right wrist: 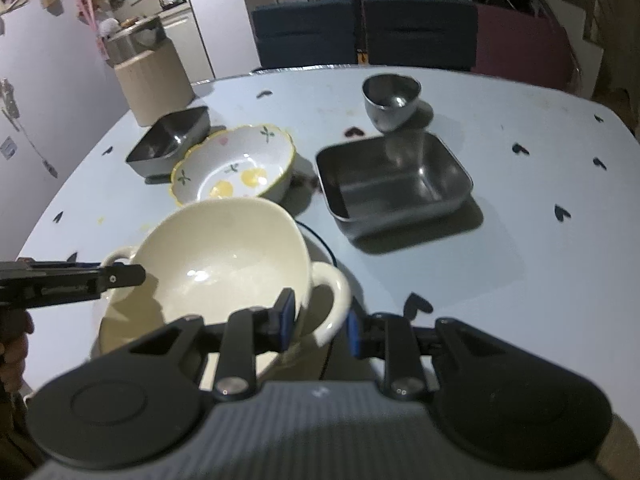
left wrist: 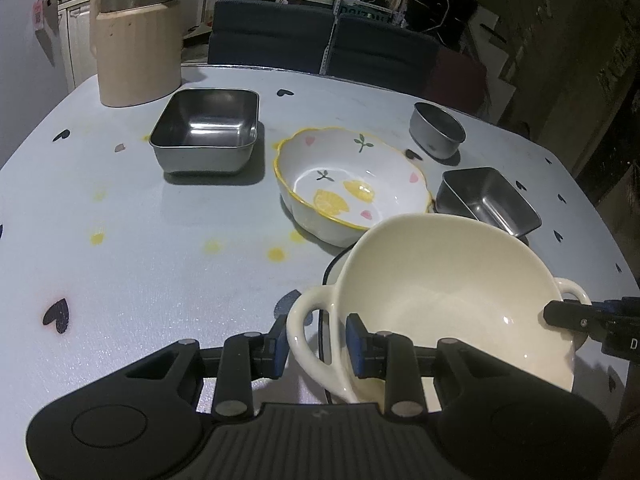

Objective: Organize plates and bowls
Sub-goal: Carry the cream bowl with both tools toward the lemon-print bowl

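A cream two-handled bowl (left wrist: pixel 448 292) is held tilted above a black-rimmed plate (left wrist: pixel 334 270). My left gripper (left wrist: pixel 318 340) is shut on the bowl's left handle (left wrist: pixel 304 320). My right gripper (right wrist: pixel 320 318) is shut on the bowl's right handle (right wrist: pixel 334 300); its finger also shows in the left wrist view (left wrist: pixel 576 318). The bowl shows in the right wrist view (right wrist: pixel 224 256), with the plate (right wrist: pixel 120 340) under it. A lemon-patterned bowl (left wrist: pixel 352 184) sits just beyond; it also shows in the right wrist view (right wrist: pixel 236 168).
A large steel square tray (left wrist: pixel 206 134) stands far left, a smaller steel tray (left wrist: pixel 486 200) to the right, a round steel bowl (left wrist: pixel 436 130) behind it. A beige kettle (left wrist: pixel 136 40) stands at the far left corner. Dark chairs (left wrist: pixel 320 44) line the table's far edge.
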Demonstrator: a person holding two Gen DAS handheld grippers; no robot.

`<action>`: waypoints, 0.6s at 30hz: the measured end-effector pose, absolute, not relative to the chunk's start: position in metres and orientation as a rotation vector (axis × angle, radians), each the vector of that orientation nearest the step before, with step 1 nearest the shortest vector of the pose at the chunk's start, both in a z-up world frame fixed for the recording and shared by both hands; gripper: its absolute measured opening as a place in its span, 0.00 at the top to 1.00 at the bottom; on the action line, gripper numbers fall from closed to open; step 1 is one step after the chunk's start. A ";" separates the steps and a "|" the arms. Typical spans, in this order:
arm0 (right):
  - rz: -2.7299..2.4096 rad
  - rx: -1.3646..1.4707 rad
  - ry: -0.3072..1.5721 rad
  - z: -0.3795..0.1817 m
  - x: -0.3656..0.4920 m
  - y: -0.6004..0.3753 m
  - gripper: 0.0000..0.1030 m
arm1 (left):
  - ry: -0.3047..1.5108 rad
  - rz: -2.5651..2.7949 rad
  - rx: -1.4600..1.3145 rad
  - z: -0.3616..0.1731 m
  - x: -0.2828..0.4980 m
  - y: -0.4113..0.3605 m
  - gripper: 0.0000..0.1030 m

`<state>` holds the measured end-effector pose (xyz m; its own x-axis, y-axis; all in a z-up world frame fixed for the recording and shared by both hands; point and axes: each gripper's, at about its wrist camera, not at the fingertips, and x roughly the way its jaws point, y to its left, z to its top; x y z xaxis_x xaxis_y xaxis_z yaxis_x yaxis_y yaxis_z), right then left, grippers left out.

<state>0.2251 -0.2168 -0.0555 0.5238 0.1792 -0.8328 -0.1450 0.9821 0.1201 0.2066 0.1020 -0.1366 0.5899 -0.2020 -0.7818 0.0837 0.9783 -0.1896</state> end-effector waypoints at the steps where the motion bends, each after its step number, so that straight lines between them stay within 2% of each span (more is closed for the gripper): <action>1: 0.194 0.035 1.001 -0.056 0.225 -0.216 0.69 | 0.927 -0.167 -0.140 -0.137 0.207 0.102 0.70; 18: 0.173 0.078 1.059 -0.063 0.230 -0.220 0.67 | 0.942 -0.164 -0.112 -0.132 0.207 0.099 0.71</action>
<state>0.2299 -0.2204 -0.0630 0.4781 0.1789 -0.8599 -0.1043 0.9837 0.1466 0.2069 0.0987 -0.1322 0.5774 -0.1884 -0.7944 0.0906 0.9818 -0.1671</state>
